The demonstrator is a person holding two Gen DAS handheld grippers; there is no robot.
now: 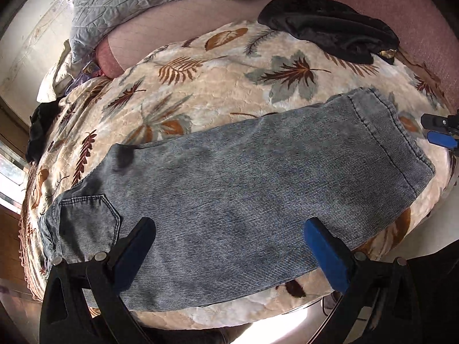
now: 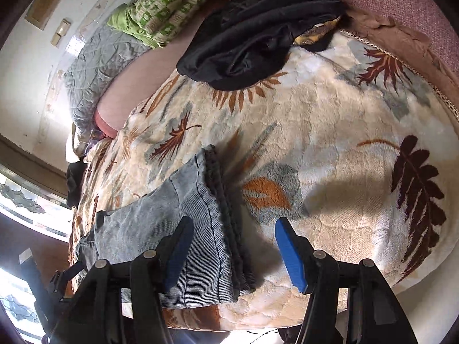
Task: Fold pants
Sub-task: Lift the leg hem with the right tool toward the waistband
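Observation:
Grey-blue corduroy pants [image 1: 243, 195] lie flat on a leaf-print blanket [image 1: 206, 86], legs stacked, waist and back pocket [image 1: 89, 218] at the left, hems at the right. My left gripper [image 1: 229, 246] is open and empty, hovering over the near edge of the legs. In the right wrist view the hem end of the pants [image 2: 198, 229] lies under my right gripper [image 2: 232, 252], which is open and empty, its left finger over the hem. The right gripper's tip also shows in the left wrist view [image 1: 439, 132], beyond the hems.
A black garment [image 1: 330, 25] lies at the blanket's far right; it also shows in the right wrist view [image 2: 258, 37]. A grey quilt [image 1: 129, 3] and a green patterned cloth [image 2: 166, 8] are piled at the back. Another dark item [image 1: 40, 132] sits at the left edge.

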